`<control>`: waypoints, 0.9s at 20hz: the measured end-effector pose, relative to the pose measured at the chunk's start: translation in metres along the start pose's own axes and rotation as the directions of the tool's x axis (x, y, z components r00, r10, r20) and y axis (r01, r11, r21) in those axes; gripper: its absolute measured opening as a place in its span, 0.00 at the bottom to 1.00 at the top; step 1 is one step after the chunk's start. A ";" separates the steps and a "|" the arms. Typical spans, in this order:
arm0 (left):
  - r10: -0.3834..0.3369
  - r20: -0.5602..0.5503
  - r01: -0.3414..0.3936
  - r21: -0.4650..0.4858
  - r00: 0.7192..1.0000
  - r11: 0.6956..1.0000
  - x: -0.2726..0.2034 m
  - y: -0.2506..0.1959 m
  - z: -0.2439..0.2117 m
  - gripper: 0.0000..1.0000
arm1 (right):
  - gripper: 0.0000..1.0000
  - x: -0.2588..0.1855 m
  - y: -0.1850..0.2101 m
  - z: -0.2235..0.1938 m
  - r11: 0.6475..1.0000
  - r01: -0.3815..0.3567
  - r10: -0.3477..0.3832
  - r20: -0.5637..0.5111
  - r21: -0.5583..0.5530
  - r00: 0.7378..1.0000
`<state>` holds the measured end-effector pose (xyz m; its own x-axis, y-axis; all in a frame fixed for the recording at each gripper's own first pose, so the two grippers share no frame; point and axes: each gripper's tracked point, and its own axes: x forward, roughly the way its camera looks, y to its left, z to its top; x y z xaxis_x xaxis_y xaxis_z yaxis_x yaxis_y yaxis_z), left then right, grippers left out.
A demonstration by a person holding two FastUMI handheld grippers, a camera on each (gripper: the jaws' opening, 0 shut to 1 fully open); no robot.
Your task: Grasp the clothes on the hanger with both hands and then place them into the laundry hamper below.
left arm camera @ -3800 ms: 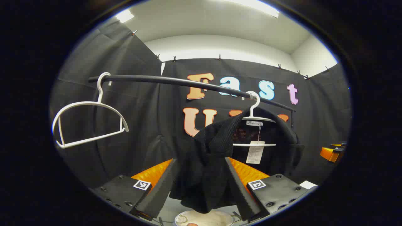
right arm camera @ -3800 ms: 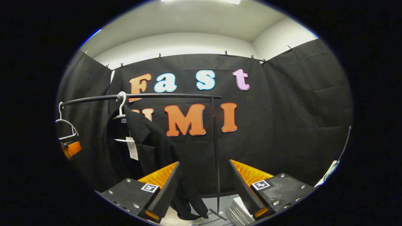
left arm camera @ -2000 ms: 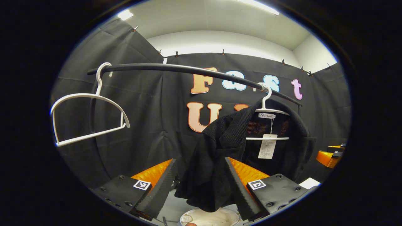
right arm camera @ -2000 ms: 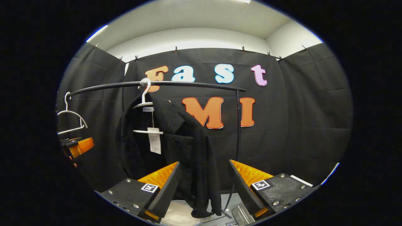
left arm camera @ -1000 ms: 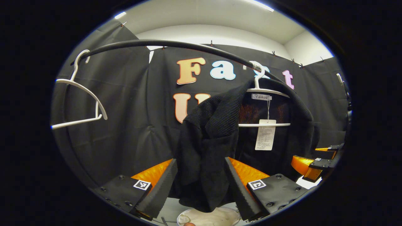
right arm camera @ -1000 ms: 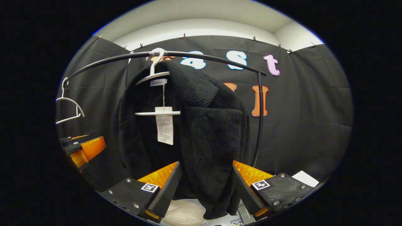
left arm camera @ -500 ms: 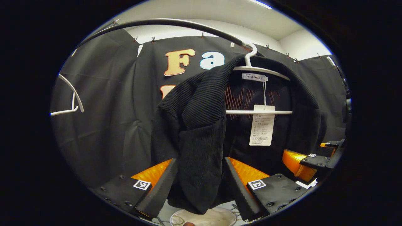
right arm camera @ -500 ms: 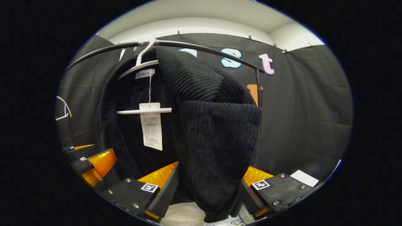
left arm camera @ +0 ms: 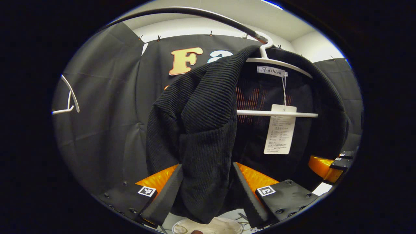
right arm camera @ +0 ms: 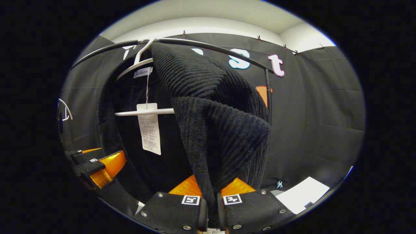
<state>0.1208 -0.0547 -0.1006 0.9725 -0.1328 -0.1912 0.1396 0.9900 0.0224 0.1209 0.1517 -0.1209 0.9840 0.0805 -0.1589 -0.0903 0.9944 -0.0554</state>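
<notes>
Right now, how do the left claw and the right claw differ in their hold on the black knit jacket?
The right claw is shut on the black knit jacket, pinching a fold of its front panel, while the left claw stands open with the jacket's other panel hanging between its fingers, not yet pressed. The right claw has bunched the fabric into a ridge; at the left claw it hangs loose. Both sit low on the jacket, which is on its white hanger.

"Fashion" on white hanger (left arm camera: 279, 63)
</notes>
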 end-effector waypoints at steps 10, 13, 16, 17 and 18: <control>0.066 -0.015 -0.065 0.065 0.998 0.996 0.033 0.017 -0.012 0.92 | 0.06 -0.023 -0.015 0.016 1.000 -0.016 0.017 0.027 -0.012 1.000; 0.097 0.000 -0.097 0.052 0.995 0.994 0.029 0.029 -0.006 0.57 | 0.06 -0.031 -0.026 0.025 1.000 -0.008 0.008 0.038 -0.003 0.999; 0.124 0.022 -0.125 0.062 0.992 0.990 0.020 0.040 0.004 0.30 | 0.06 -0.036 -0.032 0.033 1.000 -0.004 0.003 0.048 0.008 0.999; 0.114 0.024 -0.115 0.071 0.993 0.991 0.019 0.040 0.006 0.21 | 0.06 -0.038 -0.034 0.036 1.000 0.000 0.000 0.055 0.007 0.998; 0.108 0.019 -0.109 0.074 0.994 0.991 0.014 0.042 0.007 0.18 | 0.06 -0.040 -0.036 0.040 1.000 0.004 -0.004 0.063 0.007 0.998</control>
<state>0.1412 -0.0154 -0.0959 0.9852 -0.0258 -0.1694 0.0460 0.9922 0.1162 0.0913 0.1153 -0.0736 0.9921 0.0805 -0.0966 -0.0855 0.9951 -0.0493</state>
